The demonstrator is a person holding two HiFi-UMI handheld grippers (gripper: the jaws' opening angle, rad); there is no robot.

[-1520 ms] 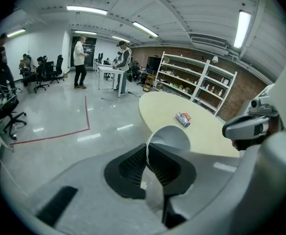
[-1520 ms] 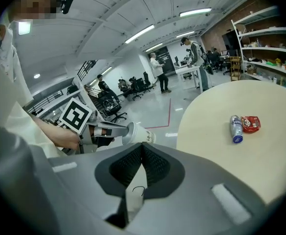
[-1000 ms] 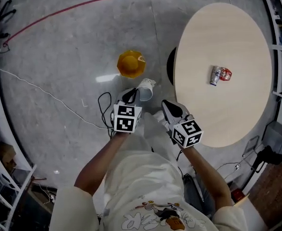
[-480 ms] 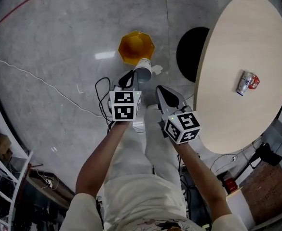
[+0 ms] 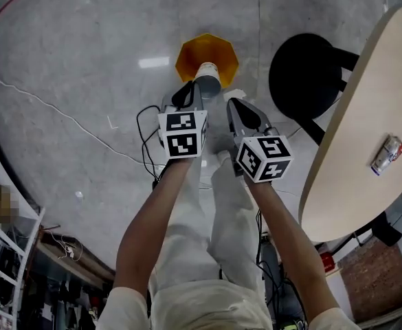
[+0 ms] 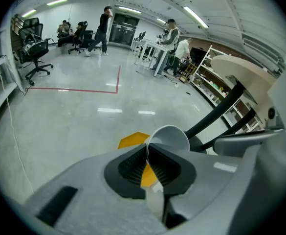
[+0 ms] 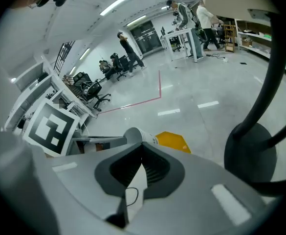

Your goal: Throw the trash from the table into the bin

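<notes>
Paper cup [image 5: 207, 80] is hanging by its rim in the left gripper's [image 5: 192, 91] jaws, hiding part of the yellow bin [image 5: 207, 47]; right gripper's [image 5: 234, 104] jaws are pressing together, empty.

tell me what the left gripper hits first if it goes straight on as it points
Likely the bin on the floor: the left gripper, shut on a cup, points down at it, though depth is unclear.

Grey left gripper [image 5: 192, 91] and right gripper [image 5: 233, 105]: black ribbed pads [image 6: 132, 168], black-and-white marker cubes [image 5: 182, 134]. Wearer: pale short-sleeved shirt [image 5: 207, 309], pale trousers [image 5: 222, 215].
</notes>
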